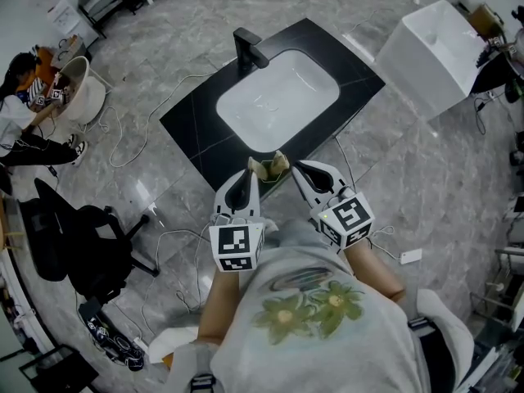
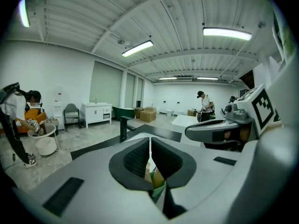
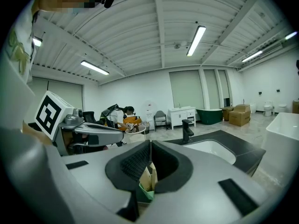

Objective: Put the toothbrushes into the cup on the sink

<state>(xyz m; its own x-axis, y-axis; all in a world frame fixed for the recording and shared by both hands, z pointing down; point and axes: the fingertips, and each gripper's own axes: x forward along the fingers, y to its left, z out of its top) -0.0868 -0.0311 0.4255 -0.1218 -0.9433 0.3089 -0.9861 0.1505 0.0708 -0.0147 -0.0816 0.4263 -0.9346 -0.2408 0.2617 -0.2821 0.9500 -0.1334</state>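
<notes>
Centre frame, left gripper [image 1: 248, 175] and right gripper [image 1: 302, 169] sit closed, empty, flanking the cup [image 1: 273, 173]; a bump could tip it.

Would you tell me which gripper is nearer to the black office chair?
Left. The black office chair stands far to the left; the left gripper is on that side, the right gripper farther over.
</notes>
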